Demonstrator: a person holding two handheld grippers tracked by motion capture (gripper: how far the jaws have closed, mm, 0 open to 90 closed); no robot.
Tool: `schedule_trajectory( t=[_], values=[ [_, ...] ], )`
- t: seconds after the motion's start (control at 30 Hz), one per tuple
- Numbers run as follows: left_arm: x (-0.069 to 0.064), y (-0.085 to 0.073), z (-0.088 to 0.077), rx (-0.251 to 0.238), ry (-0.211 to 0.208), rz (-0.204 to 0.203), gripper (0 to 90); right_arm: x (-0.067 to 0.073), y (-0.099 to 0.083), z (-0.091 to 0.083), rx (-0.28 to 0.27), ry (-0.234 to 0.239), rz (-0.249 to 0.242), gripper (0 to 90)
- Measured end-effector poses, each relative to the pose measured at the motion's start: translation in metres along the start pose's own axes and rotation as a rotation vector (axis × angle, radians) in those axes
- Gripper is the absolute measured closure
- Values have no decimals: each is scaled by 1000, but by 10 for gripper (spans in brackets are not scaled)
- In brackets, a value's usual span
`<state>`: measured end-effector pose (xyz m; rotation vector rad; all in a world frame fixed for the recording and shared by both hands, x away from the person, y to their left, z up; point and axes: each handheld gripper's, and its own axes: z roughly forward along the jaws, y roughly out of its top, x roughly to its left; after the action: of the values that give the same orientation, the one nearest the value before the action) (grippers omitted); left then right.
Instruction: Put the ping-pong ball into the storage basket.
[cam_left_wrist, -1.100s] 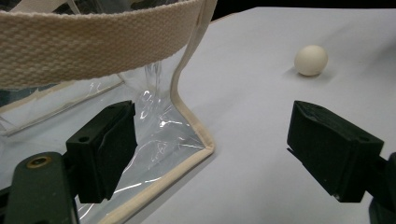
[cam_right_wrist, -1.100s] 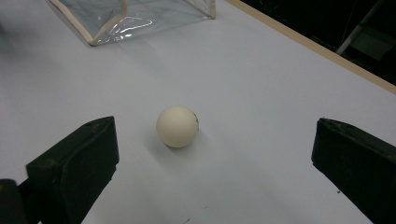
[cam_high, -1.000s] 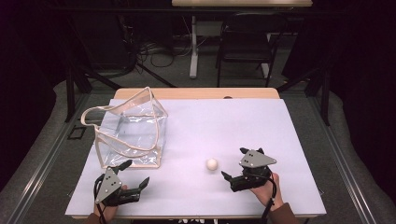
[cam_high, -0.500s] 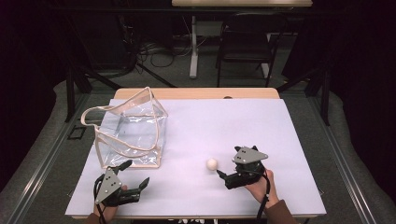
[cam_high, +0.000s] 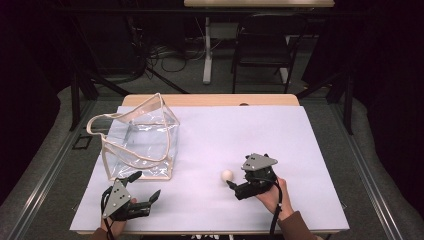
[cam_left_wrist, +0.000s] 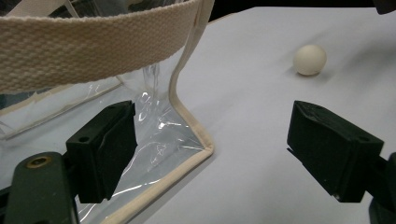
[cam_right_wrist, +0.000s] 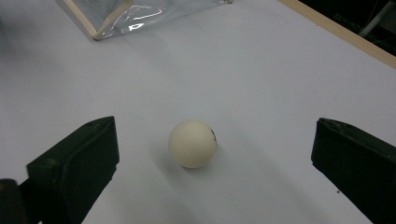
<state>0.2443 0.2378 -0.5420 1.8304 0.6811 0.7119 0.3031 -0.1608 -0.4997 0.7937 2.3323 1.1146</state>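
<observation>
A small white ball (cam_high: 227, 175) (cam_right_wrist: 192, 143) lies on the white table cover, right of centre near the front. My right gripper (cam_high: 234, 179) (cam_right_wrist: 215, 161) is open just to the ball's right, and its jaws stand wide on either side of the ball without touching it. A clear plastic bag (cam_high: 140, 142) with beige trim and a beige strap (cam_left_wrist: 93, 46) stands at the left. My left gripper (cam_high: 145, 186) (cam_left_wrist: 217, 140) is open in front of the bag's near corner (cam_left_wrist: 196, 144) with nothing in it. The ball (cam_left_wrist: 309, 59) lies farther off in the left gripper view.
The white cover (cam_high: 225, 125) spans most of the table, with a wooden edge (cam_high: 210, 100) at the back. A dark chair (cam_high: 265, 45) and desk legs stand on the floor beyond. A corner of the bag (cam_right_wrist: 135, 11) is at the top of the right gripper view.
My right gripper has moved left up to the ball, so the ball now sits between its open jaws. The left gripper, the bag and the ball have hardly moved.
</observation>
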Motion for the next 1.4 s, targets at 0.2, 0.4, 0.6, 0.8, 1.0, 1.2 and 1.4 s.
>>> schedule_trajectory(
  t=[0.2,0.4,0.6,0.8,1.0,1.2,1.4],
  values=[
    [0,0,0,-1,1,-4,158,-3,2,4,18,6,9,5],
    [0,-1,1,0,0,-5,158,-3,4,8,44,10,5,5],
    [0,0,0,1,0,-4,158,-3,9,13,62,16,6,5],
    [0,0,1,0,-3,-3,158,-2,15,21,82,32,7,4],
    [0,0,1,-1,-1,-7,158,-1,18,29,120,47,2,5],
    [-1,0,2,2,-5,-1,158,-1,18,35,139,62,4,5],
    [0,0,3,2,-8,-1,158,-5,16,38,148,66,15,0]
  ],
)
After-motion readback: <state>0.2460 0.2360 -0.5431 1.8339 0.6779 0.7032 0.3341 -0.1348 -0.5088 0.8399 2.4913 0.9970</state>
